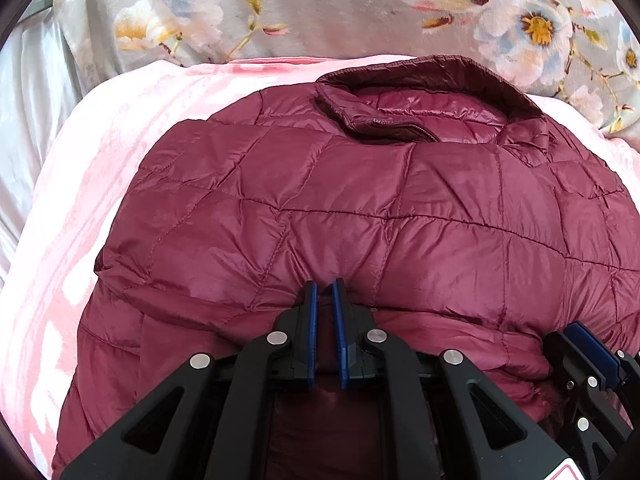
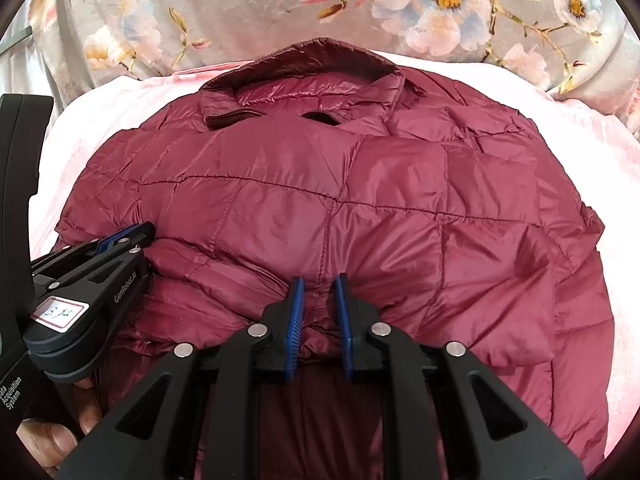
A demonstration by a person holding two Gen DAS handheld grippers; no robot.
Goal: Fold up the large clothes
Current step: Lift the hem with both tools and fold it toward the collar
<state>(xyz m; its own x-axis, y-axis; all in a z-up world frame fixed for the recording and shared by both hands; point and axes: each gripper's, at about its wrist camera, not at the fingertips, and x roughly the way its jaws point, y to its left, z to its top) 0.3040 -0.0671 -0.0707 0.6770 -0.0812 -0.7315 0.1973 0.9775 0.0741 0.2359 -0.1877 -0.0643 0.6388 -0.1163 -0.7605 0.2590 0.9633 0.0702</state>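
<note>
A maroon quilted puffer jacket (image 1: 360, 208) (image 2: 340, 208) lies on a pink blanket, its collar (image 1: 420, 92) at the far end. The near part of the jacket is doubled up toward the collar, forming a thick fold. My left gripper (image 1: 325, 292) is shut on that folded edge, with fabric pinched between its blue pads. My right gripper (image 2: 319, 288) is shut on the same edge further right, a bunch of fabric between its pads. The right gripper (image 1: 592, 352) shows at the right edge of the left wrist view; the left gripper (image 2: 128, 240) enters the right wrist view from the left.
The pink blanket (image 1: 120, 152) (image 2: 580, 148) spreads under the jacket. Behind it lies a grey flowered cover (image 1: 320, 4) (image 2: 240, 4). White fabric (image 1: 28, 92) shows at the far left. A person's hand (image 2: 60, 436) holds the left tool.
</note>
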